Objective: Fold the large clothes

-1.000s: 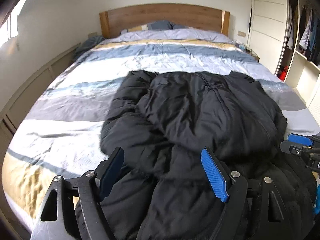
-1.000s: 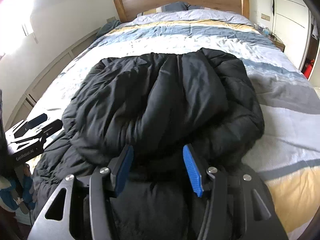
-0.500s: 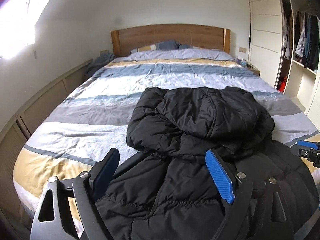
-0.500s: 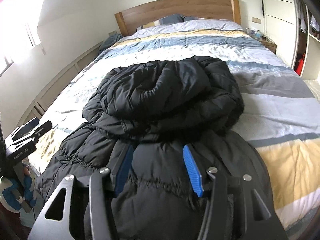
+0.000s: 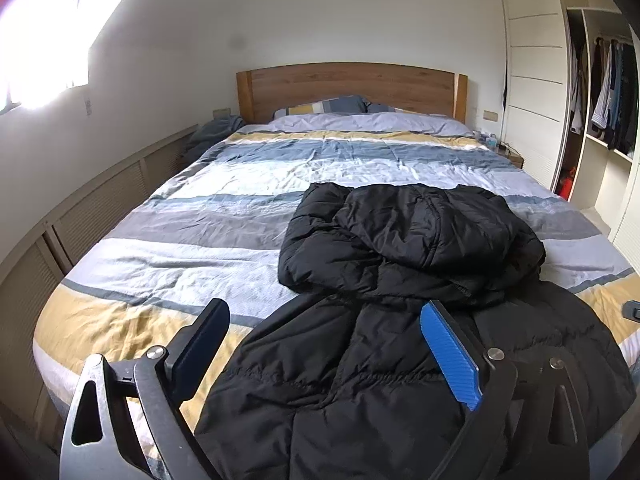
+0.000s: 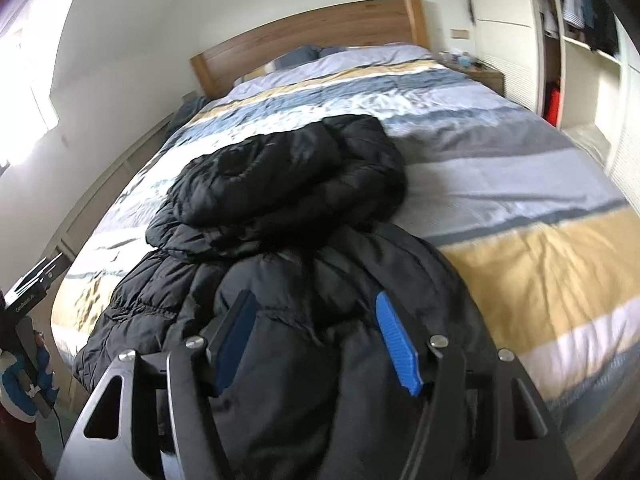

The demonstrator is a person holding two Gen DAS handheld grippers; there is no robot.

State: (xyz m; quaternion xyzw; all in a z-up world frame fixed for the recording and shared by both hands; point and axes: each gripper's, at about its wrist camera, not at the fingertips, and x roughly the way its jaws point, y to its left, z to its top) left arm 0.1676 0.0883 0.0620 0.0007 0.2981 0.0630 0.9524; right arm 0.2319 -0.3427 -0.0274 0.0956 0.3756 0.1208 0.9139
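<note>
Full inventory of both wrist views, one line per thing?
puffer jacket: 1, black, foot end of bed, upper part folded over
bed cover: 1, blue, grey, white and yellow stripes
headboard: 1, wooden, far end
pillows: at least 2, striped, by headboard
wardrobe: 1, cream, right wall; hanging clothes inside
left gripper: 1, black with blue pads, jaws just opened wide, above jacket
right gripper: 1, same, jaws opening, jacket between them, not pinched

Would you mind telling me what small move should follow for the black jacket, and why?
Probably bring both tools down onto the near hem of the black jacket and pinch it. The far part is already folded over, while the lower half still lies flat toward the bed's foot, and both tools, their jaws just opened, hold nothing.
</note>
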